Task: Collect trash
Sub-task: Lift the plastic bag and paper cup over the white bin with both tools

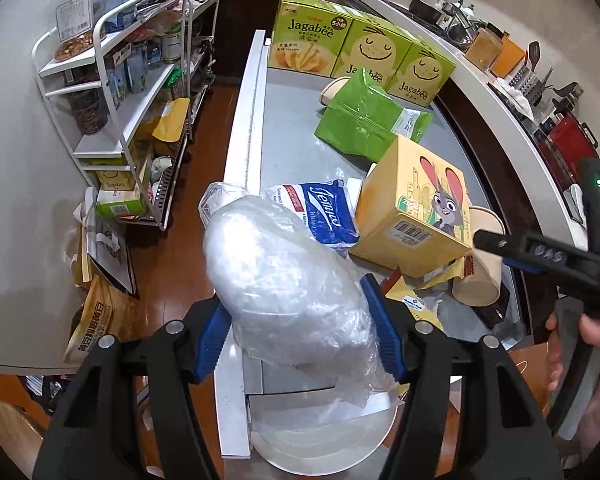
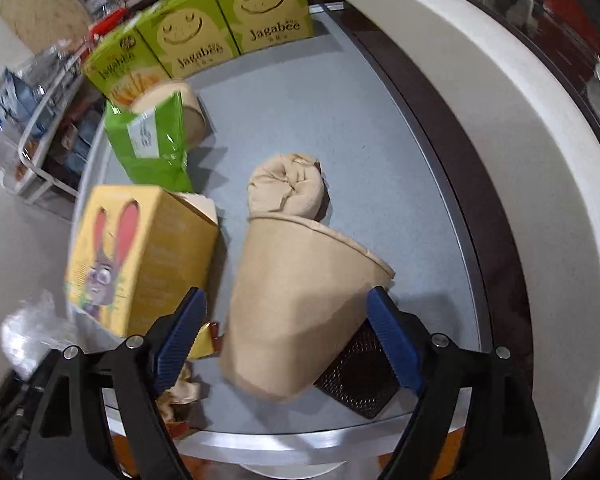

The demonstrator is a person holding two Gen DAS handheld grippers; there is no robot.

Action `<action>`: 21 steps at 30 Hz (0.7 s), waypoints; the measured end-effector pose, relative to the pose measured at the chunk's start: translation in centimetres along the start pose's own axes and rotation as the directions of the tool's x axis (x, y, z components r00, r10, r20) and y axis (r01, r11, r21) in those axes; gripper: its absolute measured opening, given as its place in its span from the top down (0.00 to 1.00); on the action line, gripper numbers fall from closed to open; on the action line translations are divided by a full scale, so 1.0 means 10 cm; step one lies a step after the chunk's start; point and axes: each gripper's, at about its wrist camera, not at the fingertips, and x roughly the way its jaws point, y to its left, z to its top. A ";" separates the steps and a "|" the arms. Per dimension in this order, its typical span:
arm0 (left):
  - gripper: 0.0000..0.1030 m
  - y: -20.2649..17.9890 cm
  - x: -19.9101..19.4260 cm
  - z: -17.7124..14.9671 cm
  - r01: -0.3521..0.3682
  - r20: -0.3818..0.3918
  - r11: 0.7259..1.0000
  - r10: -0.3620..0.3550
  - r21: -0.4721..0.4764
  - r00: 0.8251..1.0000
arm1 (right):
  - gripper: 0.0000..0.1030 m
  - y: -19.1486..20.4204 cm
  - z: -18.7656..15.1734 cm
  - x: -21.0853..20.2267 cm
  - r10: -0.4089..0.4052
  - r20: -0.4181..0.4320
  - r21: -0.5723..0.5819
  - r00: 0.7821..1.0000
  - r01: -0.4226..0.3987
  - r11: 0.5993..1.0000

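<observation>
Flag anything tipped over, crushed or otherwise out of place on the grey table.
A tan paper cup lies on its side between the open right gripper pads, with a crumpled brown wad at its mouth. A second cup lies toppled behind the green pouch. The yellow rabbit box sits tilted, its flap open.

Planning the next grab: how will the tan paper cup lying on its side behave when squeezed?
The tan paper cup looks thin-walled, so it will probably crush or dent. Its tapered body, lying sideways, might roll in a curve if nudged. It seems light for its size.
</observation>
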 end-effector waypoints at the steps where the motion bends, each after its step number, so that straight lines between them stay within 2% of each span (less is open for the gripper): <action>1: 0.39 -0.01 0.01 0.00 0.000 0.000 1.000 0.000 0.005 1.000 | 0.22 0.03 0.00 0.04 -0.010 -0.005 -0.020 1.000 0.010 1.000; 2: 0.39 -0.02 0.01 0.01 0.001 -0.001 1.000 -0.001 0.007 1.000 | 0.26 0.05 0.00 0.07 -0.014 -0.010 -0.039 1.000 0.013 0.999; 6: 0.39 -0.03 0.02 0.01 0.005 -0.001 1.000 -0.005 0.008 1.000 | 0.32 0.14 0.04 0.09 -0.021 0.013 -0.099 1.000 0.022 0.995; 11: 0.39 -0.03 0.01 0.02 0.005 0.003 1.000 -0.005 0.007 1.000 | 0.41 0.14 0.10 0.03 0.002 0.035 -0.111 0.999 0.001 0.994; 14: 0.39 -0.02 0.02 0.03 0.007 0.002 1.000 -0.007 0.001 1.000 | 0.41 0.11 0.10 0.00 0.015 0.043 -0.110 0.999 -0.010 0.994; 19: 0.39 -0.03 0.03 0.02 0.009 0.001 1.000 -0.009 0.002 1.000 | 0.38 0.15 0.09 0.06 -0.015 0.038 -0.125 0.999 0.019 0.992; 21: 0.39 -0.04 0.04 0.02 0.007 0.002 1.000 -0.007 0.006 1.000 | 0.26 0.19 0.09 0.11 -0.032 0.028 -0.140 0.999 0.035 0.990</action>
